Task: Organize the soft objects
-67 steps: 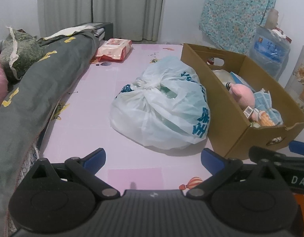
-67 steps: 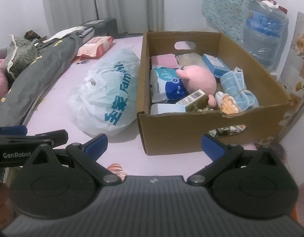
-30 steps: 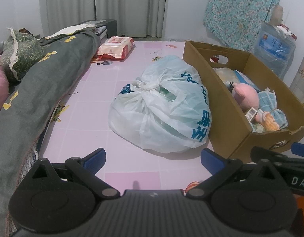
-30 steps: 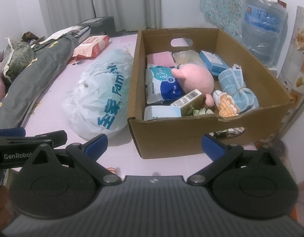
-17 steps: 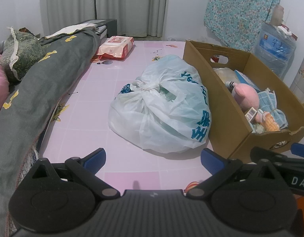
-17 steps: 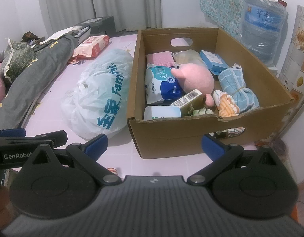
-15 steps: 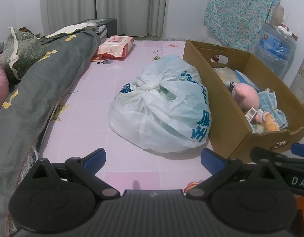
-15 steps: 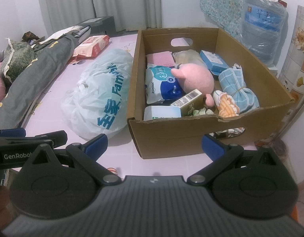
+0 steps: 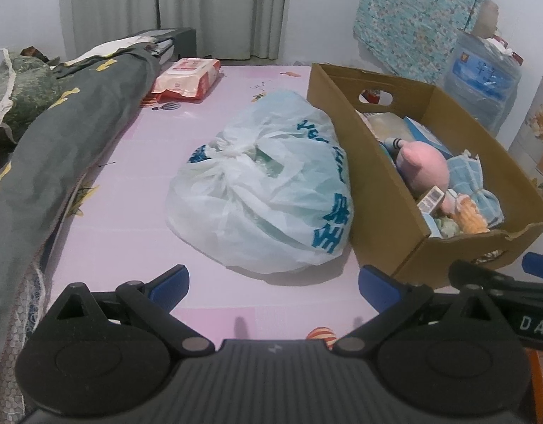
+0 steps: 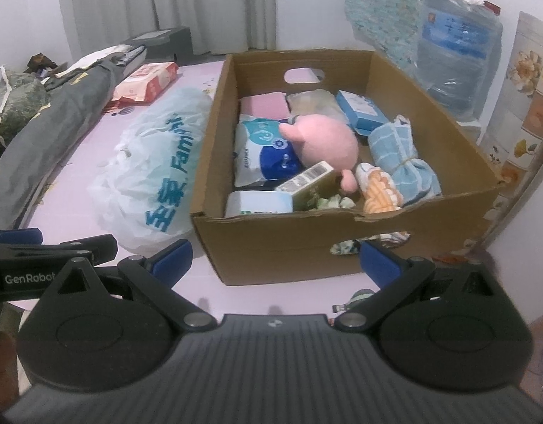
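My left gripper [image 9: 273, 284] and right gripper [image 10: 275, 256]: jaws wide apart, empty. Pink plush [image 10: 328, 141] lies in the cardboard box [image 10: 458, 148], white plastic bag [image 9: 268, 190] touching its side.

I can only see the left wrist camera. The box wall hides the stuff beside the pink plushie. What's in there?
Observer: A blue-and-white soft pack lies against the pink plush toy, on the side nearest the bag.
Operator: Is anything behind that pack?
Observer: Yes, a flat pink pack sits by the far wall of the cardboard box.
Operator: Is the other gripper holding something?
Observer: No. The right gripper is open and empty, just in front of the box.
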